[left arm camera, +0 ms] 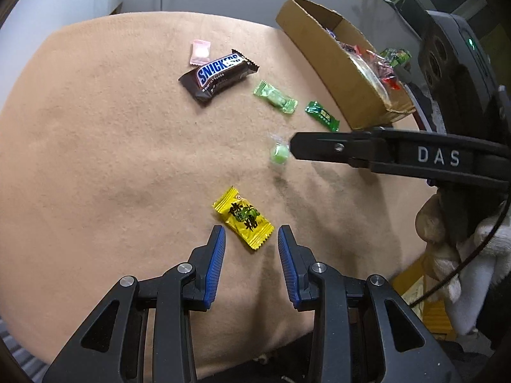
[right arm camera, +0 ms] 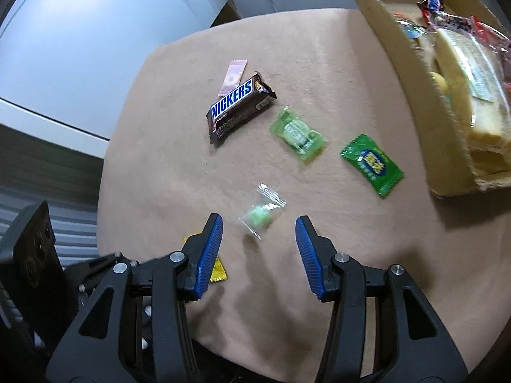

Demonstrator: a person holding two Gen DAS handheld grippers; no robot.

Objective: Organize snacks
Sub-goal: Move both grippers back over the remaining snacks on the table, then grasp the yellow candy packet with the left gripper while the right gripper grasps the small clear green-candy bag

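Observation:
Loose snacks lie on a tan cloth. My left gripper (left arm camera: 251, 234) is open, its fingers on either side of a yellow candy (left arm camera: 244, 221). My right gripper (right arm camera: 258, 225) is open, just short of a clear-wrapped green candy (right arm camera: 262, 211), which also shows in the left wrist view (left arm camera: 279, 153) at the right gripper's finger (left arm camera: 319, 146). Farther off lie a Snickers bar (left arm camera: 218, 75) (right arm camera: 240, 105), a pink candy (left arm camera: 200, 51) (right arm camera: 232, 75), a light green candy (left arm camera: 275, 97) (right arm camera: 297, 134) and a dark green candy (left arm camera: 322, 116) (right arm camera: 372, 164).
A cardboard box (left arm camera: 332, 63) (right arm camera: 412, 73) with several snacks in it stands at the cloth's right edge. The yellow candy (right arm camera: 217, 269) is partly hidden behind my right gripper's left finger. The cloth's near edge drops off just under both grippers.

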